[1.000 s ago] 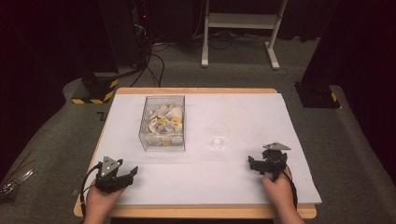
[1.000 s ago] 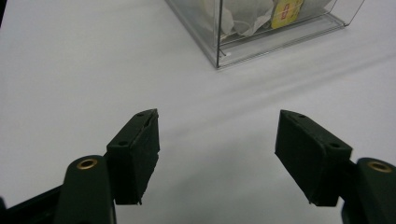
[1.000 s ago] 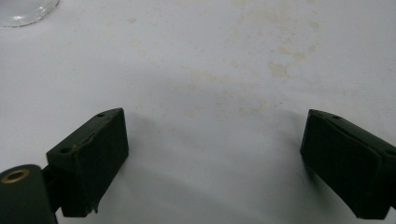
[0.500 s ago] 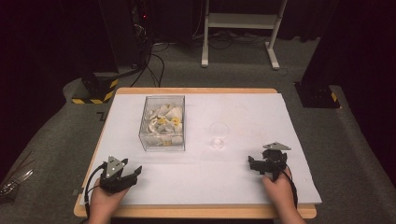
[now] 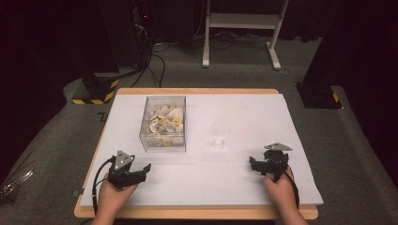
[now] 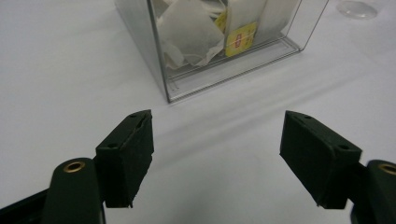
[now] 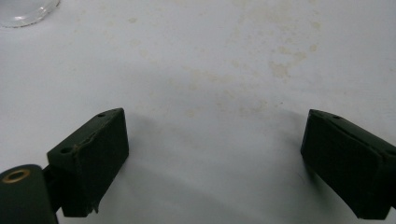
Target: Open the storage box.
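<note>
A clear plastic box of tea bags stands on the left half of the white-covered table. To its right is a small clear glass cup. My left gripper hovers near the front left, aimed at the box, whose near corner lies just past the jaws. This left gripper is open with nothing between its jaws, which have just been opening. My right gripper rests near the front right, pointing left. The right gripper is open over bare sheet, with the cup's base at the far upper left.
The cup's rim is visible beyond the box. Faint yellowish stains mark the sheet ahead of the right jaws. Past the table's far edge are a white stand, cables and black-and-yellow striped bases on the carpet.
My left hand has shifted a little to the right and toward the box. The right hand has stayed put.
</note>
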A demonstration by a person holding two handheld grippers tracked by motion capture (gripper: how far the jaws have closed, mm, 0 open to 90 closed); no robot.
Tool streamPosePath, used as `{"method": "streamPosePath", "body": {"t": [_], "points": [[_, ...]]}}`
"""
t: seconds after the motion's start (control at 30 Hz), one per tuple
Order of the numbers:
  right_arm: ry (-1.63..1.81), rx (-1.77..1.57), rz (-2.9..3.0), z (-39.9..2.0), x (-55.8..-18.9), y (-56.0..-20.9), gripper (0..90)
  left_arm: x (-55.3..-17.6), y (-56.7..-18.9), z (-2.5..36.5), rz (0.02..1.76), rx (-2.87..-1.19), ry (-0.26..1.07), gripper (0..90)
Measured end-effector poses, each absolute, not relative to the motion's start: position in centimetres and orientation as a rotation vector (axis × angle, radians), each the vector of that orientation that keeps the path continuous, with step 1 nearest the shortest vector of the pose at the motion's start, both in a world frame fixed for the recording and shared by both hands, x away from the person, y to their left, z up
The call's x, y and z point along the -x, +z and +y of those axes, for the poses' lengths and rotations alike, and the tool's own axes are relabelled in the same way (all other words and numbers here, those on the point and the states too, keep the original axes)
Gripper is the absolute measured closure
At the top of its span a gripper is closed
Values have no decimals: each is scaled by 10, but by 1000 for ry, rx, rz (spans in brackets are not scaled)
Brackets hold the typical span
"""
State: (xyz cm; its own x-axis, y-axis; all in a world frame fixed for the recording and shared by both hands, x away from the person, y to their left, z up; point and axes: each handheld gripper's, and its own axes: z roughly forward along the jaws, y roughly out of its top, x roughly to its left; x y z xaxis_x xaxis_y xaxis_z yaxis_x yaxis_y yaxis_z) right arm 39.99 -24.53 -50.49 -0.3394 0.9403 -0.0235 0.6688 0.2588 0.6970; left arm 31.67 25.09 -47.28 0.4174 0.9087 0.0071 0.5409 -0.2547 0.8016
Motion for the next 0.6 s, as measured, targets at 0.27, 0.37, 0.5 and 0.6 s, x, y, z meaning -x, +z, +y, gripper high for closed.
{"method": "streamPosePath", "body": {"t": [0.27, 0.37, 0.5, 0.6], "points": [[832, -1459, 2098, -245, -400, -505, 75, -324, -468, 239, 1197, -1971, 628, 190], [832, -1460, 2098, -245, -400, -505, 75, -324, -465, 238, 1180, -1945, 626, 159], [831, -1459, 2098, -245, -400, -505, 75, -326, -462, 236, 1171, -1930, 615, 157], [831, -1460, 2098, -245, -400, -505, 76, -328, -462, 235, 1160, -1926, 592, 155]]}}
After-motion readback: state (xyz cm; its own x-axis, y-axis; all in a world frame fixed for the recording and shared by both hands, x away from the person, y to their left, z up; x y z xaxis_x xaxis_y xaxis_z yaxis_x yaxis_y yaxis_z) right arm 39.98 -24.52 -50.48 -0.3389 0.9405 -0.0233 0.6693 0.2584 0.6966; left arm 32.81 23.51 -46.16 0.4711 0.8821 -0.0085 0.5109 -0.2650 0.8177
